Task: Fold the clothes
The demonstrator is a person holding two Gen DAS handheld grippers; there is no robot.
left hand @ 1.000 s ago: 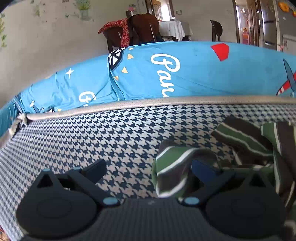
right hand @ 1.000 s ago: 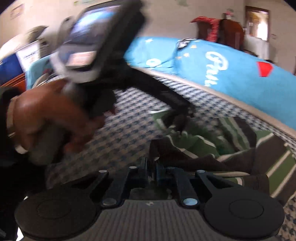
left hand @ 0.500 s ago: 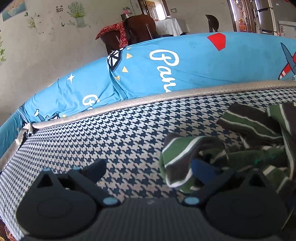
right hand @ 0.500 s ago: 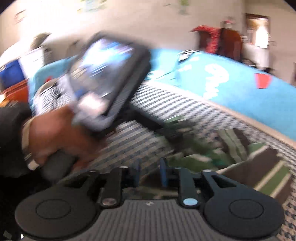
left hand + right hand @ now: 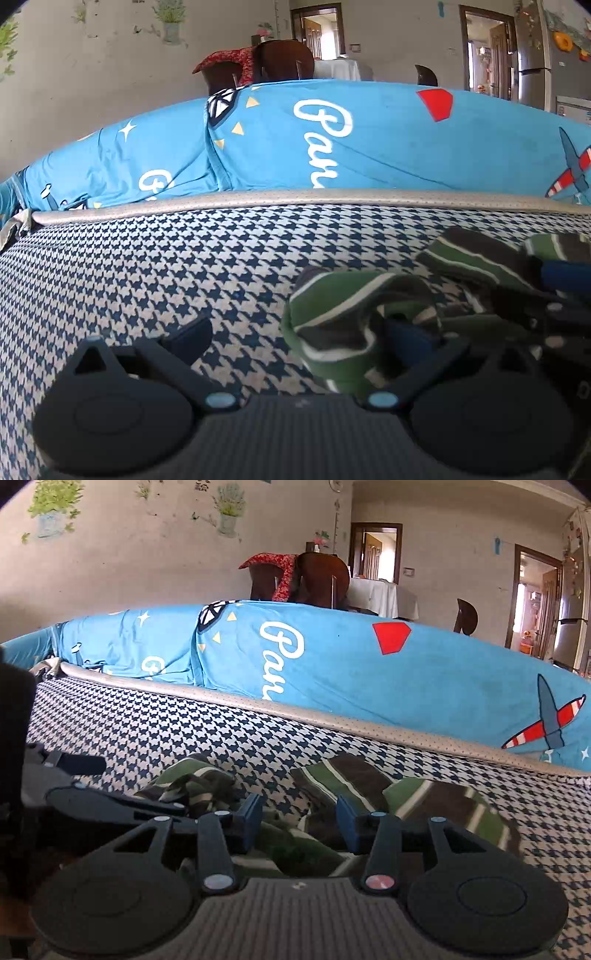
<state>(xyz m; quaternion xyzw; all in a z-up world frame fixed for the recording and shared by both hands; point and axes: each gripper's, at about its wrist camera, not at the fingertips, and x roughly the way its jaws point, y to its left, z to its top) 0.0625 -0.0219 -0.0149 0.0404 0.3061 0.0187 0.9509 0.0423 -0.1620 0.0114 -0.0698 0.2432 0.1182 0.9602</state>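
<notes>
Right gripper (image 5: 300, 823) is sitting low over the striped garment (image 5: 369, 805) with its blue pads apart. Its jaws have just been opening, and the cloth is showing through the gap below them, but the pads aren't pressing on it. That garment is a crumpled green, dark brown and white striped thing, bunched up in lumps directly ahead of the right gripper and spreading off to its right.

Left gripper (image 5: 299, 334) is hanging wide open too. Its left finger is hovering over bare cushion, while the right finger (image 5: 406, 338) is sitting inside a rolled-up fold of the striped garment. I can't tell whether it's actually touching the fabric there. Most of the garment is lying ahead and to the right of this gripper, and the other gripper's dark linkage is poking in from that same right side, on top of the cloth.

Everything is lying on a houndstooth cushion (image 5: 155, 266), navy and white, with a grey piped edge (image 5: 258, 197) running across just beyond the clothes. Past that edge a bright blue cover (image 5: 332, 657) with white lettering, a red shape and a little plane print is bulging up. Further back a dark wooden chair (image 5: 317, 579) with a red cloth over it is standing by the wall.
</notes>
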